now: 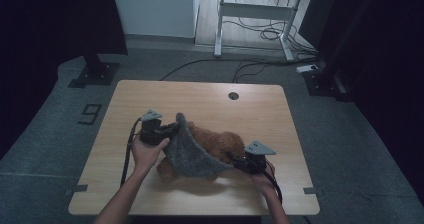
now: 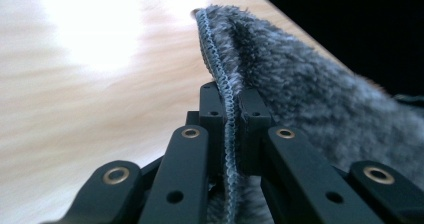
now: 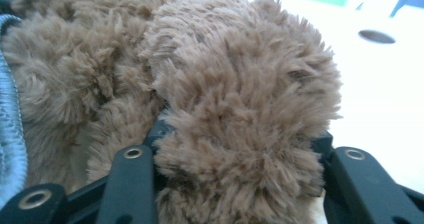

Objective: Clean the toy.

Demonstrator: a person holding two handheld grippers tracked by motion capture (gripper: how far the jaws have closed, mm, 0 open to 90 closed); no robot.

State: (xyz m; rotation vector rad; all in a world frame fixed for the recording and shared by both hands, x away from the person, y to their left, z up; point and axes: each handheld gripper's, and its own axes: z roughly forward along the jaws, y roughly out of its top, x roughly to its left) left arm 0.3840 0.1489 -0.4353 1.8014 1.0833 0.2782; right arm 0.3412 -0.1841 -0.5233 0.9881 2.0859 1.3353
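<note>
A brown plush toy [image 1: 222,141] lies in the middle of the wooden table [image 1: 150,96], and a grey fuzzy cloth [image 1: 192,154] is draped over its left part. My left gripper [image 1: 171,129] holds the cloth's upper left corner lifted; in the left gripper view the gripper [image 2: 231,101] is shut on the stitched hem of the grey cloth [image 2: 300,84]. My right gripper [image 1: 244,160] is at the toy's right end. In the right gripper view the gripper [image 3: 237,134] has its jaws set wide around a fluffy lump of the plush toy [image 3: 240,84], which fills the gap between them.
A round cable hole [image 1: 233,95] sits near the table's far edge. Beyond the table, a white desk frame [image 1: 255,14] and loose cables [image 1: 260,34] are on the floor. Black stand bases [image 1: 94,74] flank the table's far corners.
</note>
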